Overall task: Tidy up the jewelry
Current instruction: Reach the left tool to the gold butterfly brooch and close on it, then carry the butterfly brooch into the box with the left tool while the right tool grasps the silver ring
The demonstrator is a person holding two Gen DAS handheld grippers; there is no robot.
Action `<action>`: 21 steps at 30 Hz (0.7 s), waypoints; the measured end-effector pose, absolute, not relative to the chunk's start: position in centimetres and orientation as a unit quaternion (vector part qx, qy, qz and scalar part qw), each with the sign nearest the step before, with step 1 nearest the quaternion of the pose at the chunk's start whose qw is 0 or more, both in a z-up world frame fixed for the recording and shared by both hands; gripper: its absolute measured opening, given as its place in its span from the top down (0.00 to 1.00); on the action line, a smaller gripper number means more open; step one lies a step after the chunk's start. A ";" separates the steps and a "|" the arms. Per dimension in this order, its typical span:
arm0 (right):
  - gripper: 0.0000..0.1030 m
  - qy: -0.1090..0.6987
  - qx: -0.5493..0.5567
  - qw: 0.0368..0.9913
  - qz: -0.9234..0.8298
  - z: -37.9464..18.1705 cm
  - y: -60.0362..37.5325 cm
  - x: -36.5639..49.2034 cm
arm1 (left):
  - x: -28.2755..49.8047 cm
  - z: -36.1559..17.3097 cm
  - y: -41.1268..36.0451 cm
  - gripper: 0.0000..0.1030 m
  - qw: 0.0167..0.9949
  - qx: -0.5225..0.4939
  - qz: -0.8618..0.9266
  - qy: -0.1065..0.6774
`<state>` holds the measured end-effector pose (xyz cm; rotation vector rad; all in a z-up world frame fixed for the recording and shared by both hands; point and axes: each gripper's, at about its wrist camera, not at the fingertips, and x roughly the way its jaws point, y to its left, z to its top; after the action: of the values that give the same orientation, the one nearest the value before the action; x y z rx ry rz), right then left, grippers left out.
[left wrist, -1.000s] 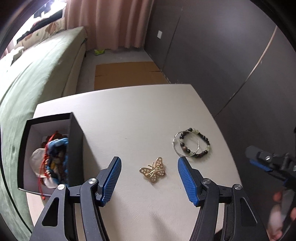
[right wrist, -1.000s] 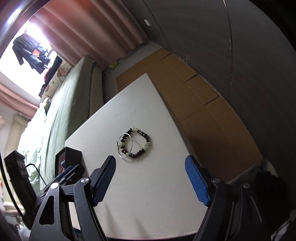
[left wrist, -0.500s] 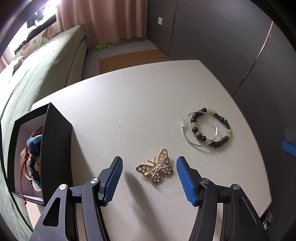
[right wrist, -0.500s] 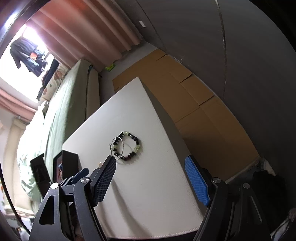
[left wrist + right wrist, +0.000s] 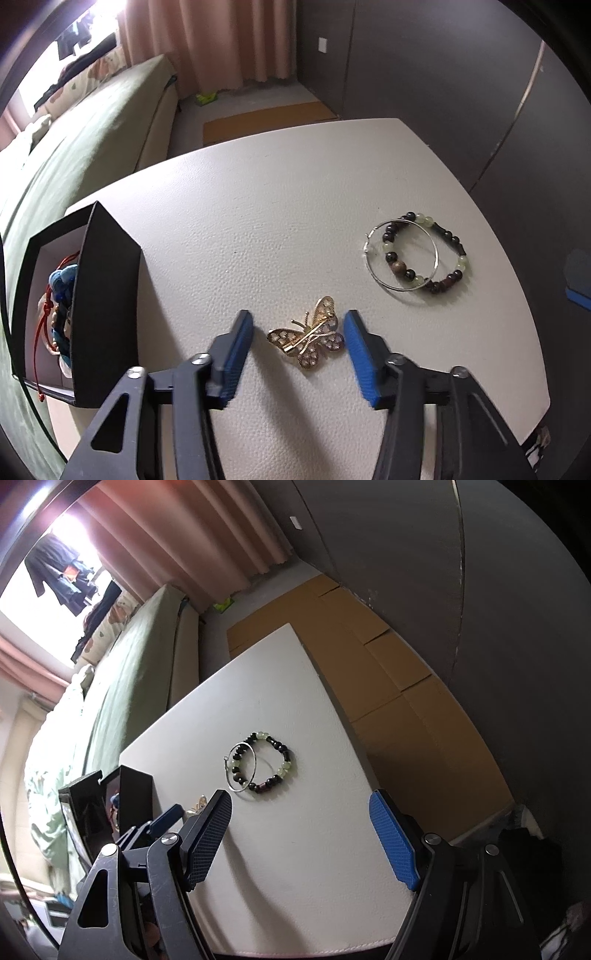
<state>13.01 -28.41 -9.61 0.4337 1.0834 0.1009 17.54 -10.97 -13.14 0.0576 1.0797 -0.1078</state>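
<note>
A gold butterfly brooch (image 5: 308,339) lies on the white table (image 5: 277,206). My left gripper (image 5: 298,328) is open, low over the table, with a blue pad on each side of the brooch, not touching it. A dark and green beaded bracelet (image 5: 441,254) and a thin silver hoop (image 5: 400,254) overlap to the right; they also show in the right wrist view (image 5: 271,764). A black open box (image 5: 74,302) at the left holds blue and red jewelry. My right gripper (image 5: 299,812) is open and empty, raised above the table's near edge.
A green sofa (image 5: 92,122) runs along the left behind the table. Brown cardboard sheets (image 5: 388,679) lie on the floor by the dark wall. The table's right edge (image 5: 517,280) drops off close to the bracelet.
My left gripper has moved forward and down, so the butterfly brooch now sits between its pads. The right gripper has shifted only slightly.
</note>
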 end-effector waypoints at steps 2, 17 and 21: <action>0.25 0.511 0.200 0.835 0.049 -9.5 -28.1 13.1 | 17.6 -13.1 -10.7 0.60 0.855 0.024 -0.057 0.515; 0.25 0.508 0.187 0.839 0.061 -9.7 -25.6 14.1 | 17.8 -11.2 -6.7 0.61 0.855 -0.048 -0.088 0.509; 0.26 0.506 0.194 0.837 0.074 -10.0 -25.1 14.8 | 17.9 -9.9 -5.0 0.61 0.859 -0.071 -0.091 0.498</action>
<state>14.84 -25.11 -9.97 0.4096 1.0714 0.1558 17.93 -4.95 -9.87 -0.1492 1.0464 -0.1910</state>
